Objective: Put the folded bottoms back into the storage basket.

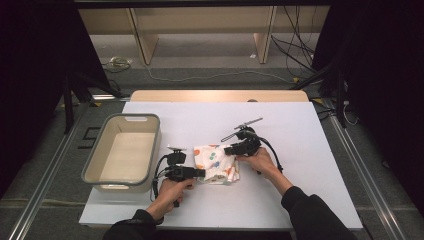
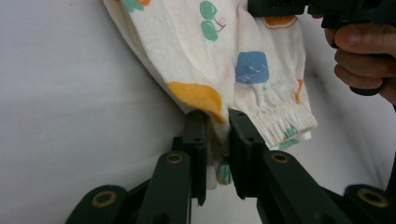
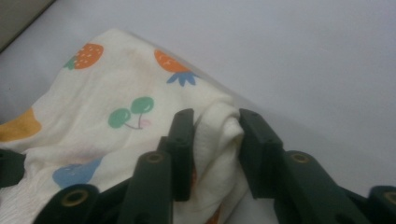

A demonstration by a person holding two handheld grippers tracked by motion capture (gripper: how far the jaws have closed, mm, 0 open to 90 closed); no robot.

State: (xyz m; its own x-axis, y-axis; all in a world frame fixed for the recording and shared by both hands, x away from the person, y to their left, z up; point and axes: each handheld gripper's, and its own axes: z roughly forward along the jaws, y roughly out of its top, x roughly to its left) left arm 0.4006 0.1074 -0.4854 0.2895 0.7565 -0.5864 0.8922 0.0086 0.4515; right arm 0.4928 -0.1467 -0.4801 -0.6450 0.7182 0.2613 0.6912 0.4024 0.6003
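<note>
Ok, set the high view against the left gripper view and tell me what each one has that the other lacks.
High view alone: the whole white table, the grey bin at its left, the floor cables beyond, both forearms, and the left gripper from outside.

Left gripper view alone: its jaws closed on a bunched edge of the cloth, the print's green cherries and blue shape up close, and an elastic cuff.

Both: the fruit-print cloth, the table surface, and the right gripper with the hand holding it.
</note>
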